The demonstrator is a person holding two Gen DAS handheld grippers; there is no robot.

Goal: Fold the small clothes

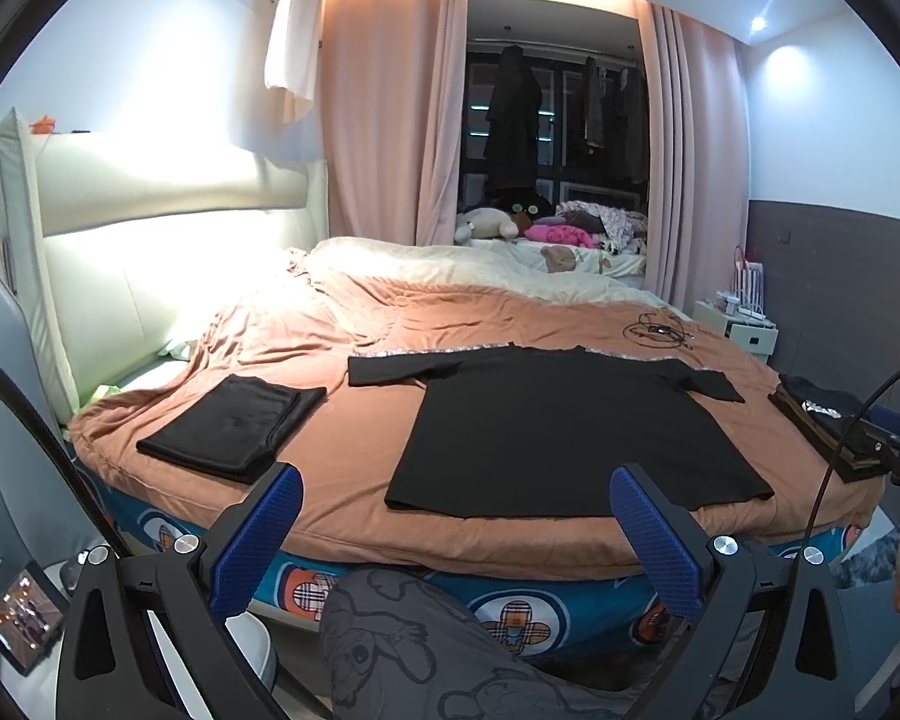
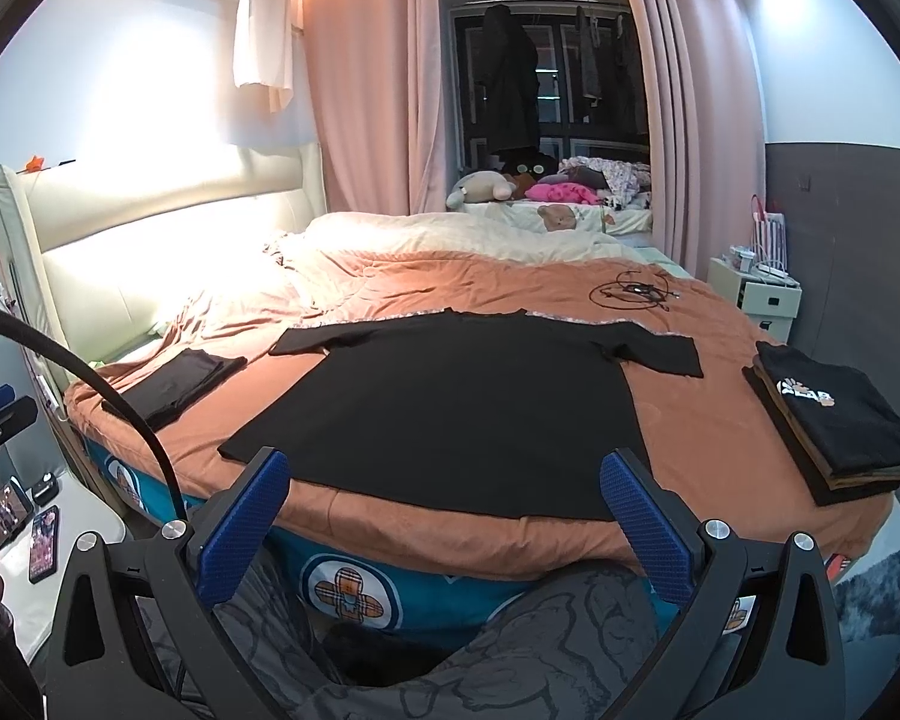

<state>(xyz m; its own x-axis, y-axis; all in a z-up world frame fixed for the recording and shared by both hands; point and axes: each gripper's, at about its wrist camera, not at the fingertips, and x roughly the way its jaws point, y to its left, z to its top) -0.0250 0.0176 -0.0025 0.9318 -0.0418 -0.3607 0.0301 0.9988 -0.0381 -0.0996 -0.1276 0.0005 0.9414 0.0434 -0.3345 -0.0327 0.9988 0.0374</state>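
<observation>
While the black T-shirt [image 2: 450, 402] lies spread flat mid-bed, between a folded black garment [image 1: 234, 423] and a folded stack [image 2: 834, 426], your left gripper [image 1: 456, 531] and right gripper [image 2: 444, 516] hang wide open, empty. Pinch each sleeve edge squarely; fold inward evenly.

Both cameras sit off the near edge of the bed [image 1: 342, 516], low, just above the person's knees, and face across the mattress toward the curtained window [image 1: 552, 114] at the far side.

The left wrist view stands toward the headboard [image 1: 168, 240] end of that edge, so the folded black garment [image 1: 234, 426] lies close ahead, left of centre.

The right wrist view stands further from the headboard [image 2: 150, 240]; the stack of folded clothes [image 2: 840, 426] lies near on its right.

Both views share the spread black T-shirt [image 1: 570, 432] [image 2: 444, 414], the bed surface, headboard, curtains and window. Each view frames its own gripper's blue fingers [image 1: 654, 540] [image 2: 642, 522] at the bottom.
</observation>
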